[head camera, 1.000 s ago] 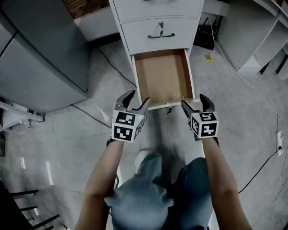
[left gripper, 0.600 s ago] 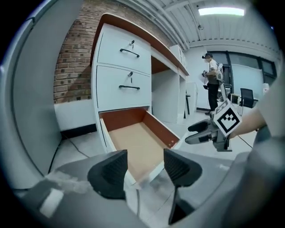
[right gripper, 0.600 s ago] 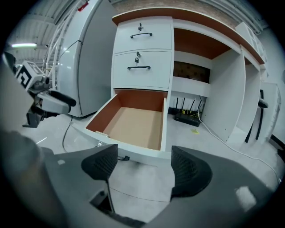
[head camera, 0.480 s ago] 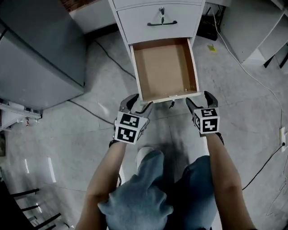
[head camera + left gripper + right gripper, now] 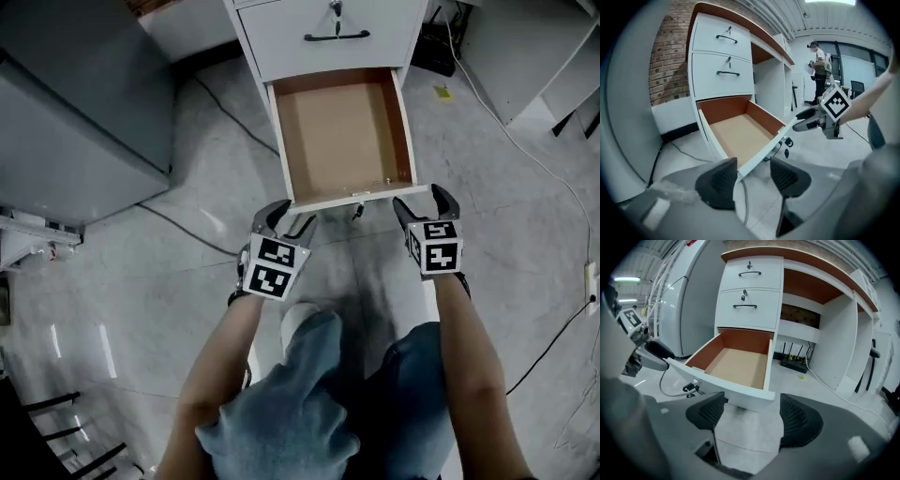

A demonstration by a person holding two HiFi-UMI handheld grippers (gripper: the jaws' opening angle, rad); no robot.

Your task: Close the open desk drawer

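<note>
An empty drawer [image 5: 361,196] is pulled out. Its front corners are framed between the closing left tongs [image 5: 290,216] and the open right tongs [image 5: 419,199].

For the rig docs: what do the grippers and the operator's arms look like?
Left gripper and right gripper match: two dark curved jaws with ribbed black pads, plus a white cube of black square markers. No cables on them. Forearms bare, no sleeves; blue jeans. Left jaws are closing, drawer front corner between them.

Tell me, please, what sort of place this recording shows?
Likely an office or lab workspace: a white desk with stacked drawers, a grey metal cabinet beside it, and loose cables across the bare floor.
</note>
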